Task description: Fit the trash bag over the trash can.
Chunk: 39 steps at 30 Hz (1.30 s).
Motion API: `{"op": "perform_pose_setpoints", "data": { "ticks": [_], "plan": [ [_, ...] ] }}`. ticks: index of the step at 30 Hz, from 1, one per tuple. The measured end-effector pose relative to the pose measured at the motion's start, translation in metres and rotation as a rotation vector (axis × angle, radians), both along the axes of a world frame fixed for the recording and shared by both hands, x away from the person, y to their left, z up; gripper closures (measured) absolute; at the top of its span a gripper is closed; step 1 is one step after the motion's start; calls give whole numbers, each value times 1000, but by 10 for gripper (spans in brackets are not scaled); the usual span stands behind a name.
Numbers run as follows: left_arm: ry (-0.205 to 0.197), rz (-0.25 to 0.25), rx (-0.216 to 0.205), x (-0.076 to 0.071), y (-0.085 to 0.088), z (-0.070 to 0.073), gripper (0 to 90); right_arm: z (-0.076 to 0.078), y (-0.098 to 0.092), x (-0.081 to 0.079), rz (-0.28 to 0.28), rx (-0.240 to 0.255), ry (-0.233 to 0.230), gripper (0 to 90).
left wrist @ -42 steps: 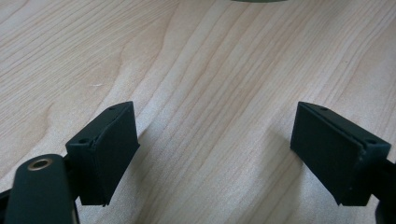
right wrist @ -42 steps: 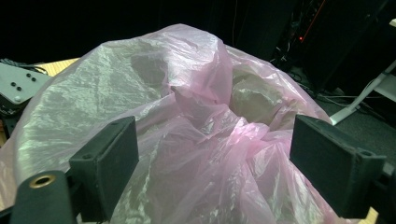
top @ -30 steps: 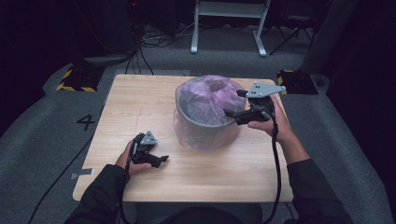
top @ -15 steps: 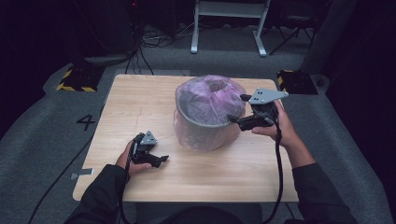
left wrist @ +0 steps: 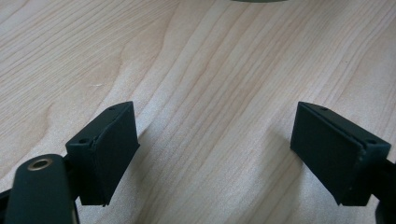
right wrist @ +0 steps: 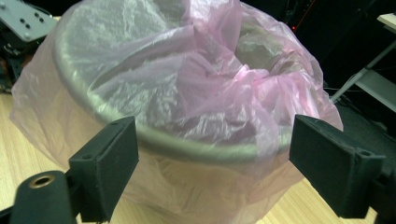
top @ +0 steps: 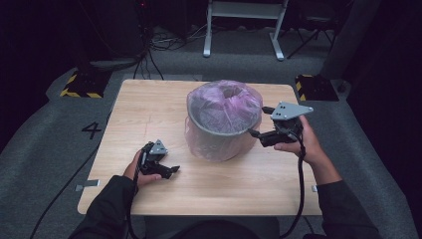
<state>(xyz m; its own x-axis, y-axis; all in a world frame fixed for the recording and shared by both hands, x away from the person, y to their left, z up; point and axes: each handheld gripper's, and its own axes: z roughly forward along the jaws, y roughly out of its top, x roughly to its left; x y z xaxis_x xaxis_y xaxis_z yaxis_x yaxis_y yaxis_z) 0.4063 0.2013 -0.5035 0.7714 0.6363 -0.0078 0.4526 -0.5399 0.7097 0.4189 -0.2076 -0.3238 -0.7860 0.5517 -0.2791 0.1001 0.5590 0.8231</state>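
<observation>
Right tool [top: 255,133], jaws apart and empty, faces the bin [top: 219,142] at its three o'clock, apparently to seize the pink liner [right wrist: 201,88]. Left tool [top: 171,172] rests open on the desk [top: 149,107], idle.

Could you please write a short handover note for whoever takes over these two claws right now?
Left claw: open, nothing between its jaws, resting on the wooden table near the front edge, apart from the bin.
Right claw: open, nothing gripped, held at the right side of the bin, level with its rim.
Grey bin: upright at the middle of the table, with a pink plastic bag draped over its rim and down the outside; the bag's top is bunched and crumpled above the opening.
Done: bag is over the rim.
Left: probably to tidy or gather the bunched top; neither claw grips the bag.
</observation>
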Motion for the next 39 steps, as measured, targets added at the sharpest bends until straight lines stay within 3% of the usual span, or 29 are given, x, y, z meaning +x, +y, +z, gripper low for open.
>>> {"op": "perform_pose_setpoints", "data": {
  "ticks": [20,39],
  "plan": [
    [0,-2,1,0,0,0,148,-23,-11,-6,-33,-40,23,162],
    [-1,-1,2,0,0,0,148,-61,-20,-3,-82,-123,79,165]
  ]
}}
